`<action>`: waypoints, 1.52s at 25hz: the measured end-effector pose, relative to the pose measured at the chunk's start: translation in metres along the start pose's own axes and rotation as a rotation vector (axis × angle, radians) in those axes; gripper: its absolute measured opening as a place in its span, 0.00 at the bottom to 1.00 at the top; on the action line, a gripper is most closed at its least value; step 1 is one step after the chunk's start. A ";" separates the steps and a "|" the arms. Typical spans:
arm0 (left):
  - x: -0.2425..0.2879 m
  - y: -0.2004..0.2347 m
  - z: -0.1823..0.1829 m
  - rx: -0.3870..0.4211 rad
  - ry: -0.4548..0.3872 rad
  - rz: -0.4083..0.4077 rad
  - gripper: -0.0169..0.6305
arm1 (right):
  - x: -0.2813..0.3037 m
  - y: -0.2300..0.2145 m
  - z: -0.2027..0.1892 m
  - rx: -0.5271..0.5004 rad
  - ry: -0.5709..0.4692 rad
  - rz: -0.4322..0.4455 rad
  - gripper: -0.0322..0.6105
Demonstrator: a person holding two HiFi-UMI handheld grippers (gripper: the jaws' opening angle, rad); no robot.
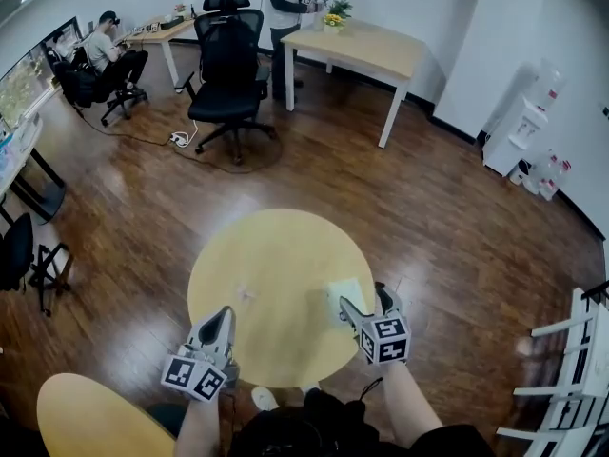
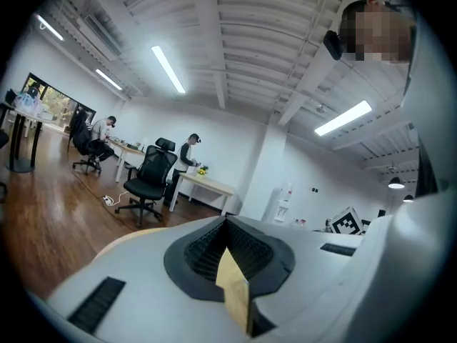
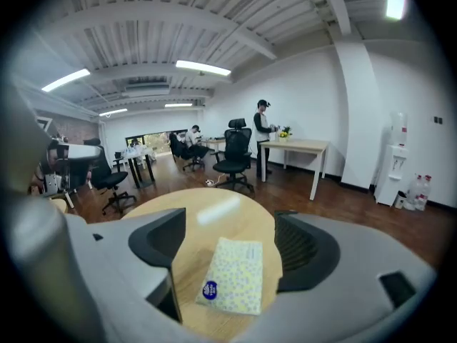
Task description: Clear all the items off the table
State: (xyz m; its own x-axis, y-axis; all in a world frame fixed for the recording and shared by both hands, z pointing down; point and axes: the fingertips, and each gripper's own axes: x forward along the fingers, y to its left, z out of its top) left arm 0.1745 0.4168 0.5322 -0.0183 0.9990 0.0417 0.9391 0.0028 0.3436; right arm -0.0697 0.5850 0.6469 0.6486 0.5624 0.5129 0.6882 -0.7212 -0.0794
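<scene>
Open-plan office, seen from a round pale-wood table under the right gripper. Ahead of the gripper, dark wooden plank flooring runs to plain white walls. A black swivel office chair on castors stands well ahead and to its left. Just beyond the chair is a rectangular light-wood desk with white legs, where a standing person works. Far ahead-left, a seated person faces another desk. A white water dispenser stands against the wall ahead-right. Long fluorescent strip lights hang overhead among white ceiling beams.
</scene>
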 end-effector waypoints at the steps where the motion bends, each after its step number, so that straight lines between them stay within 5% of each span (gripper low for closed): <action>1: -0.001 0.004 -0.012 -0.008 0.030 0.011 0.01 | 0.005 0.001 -0.013 0.002 0.030 0.002 0.67; 3: 0.000 0.014 -0.034 -0.018 0.088 0.040 0.01 | 0.015 -0.001 -0.034 0.009 0.080 0.001 0.67; 5: 0.001 0.024 -0.052 -0.031 0.136 0.080 0.01 | 0.024 -0.004 -0.051 0.016 0.133 -0.001 0.79; 9: 0.000 0.038 -0.073 -0.084 0.171 0.141 0.01 | 0.043 -0.010 -0.070 0.039 0.205 0.004 0.79; 11: -0.003 0.042 -0.083 -0.109 0.184 0.159 0.01 | 0.055 -0.009 -0.080 0.053 0.236 0.009 0.90; 16: -0.008 0.036 -0.101 -0.140 0.221 0.162 0.01 | 0.077 -0.003 -0.119 0.073 0.357 0.010 0.92; 23: -0.004 0.032 -0.101 -0.151 0.220 0.154 0.01 | 0.082 0.002 -0.134 0.267 0.401 0.043 0.89; 32: -0.004 0.009 -0.103 -0.142 0.213 0.114 0.01 | 0.077 0.000 -0.131 0.265 0.393 0.081 0.81; 38: -0.018 0.028 -0.063 -0.101 0.128 0.158 0.01 | 0.062 0.004 -0.060 0.222 0.215 0.102 0.81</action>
State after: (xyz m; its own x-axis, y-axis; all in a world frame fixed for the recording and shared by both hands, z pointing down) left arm 0.1798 0.3957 0.6007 0.0771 0.9727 0.2190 0.8948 -0.1644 0.4151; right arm -0.0460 0.5933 0.7296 0.6502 0.3763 0.6600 0.6929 -0.6500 -0.3120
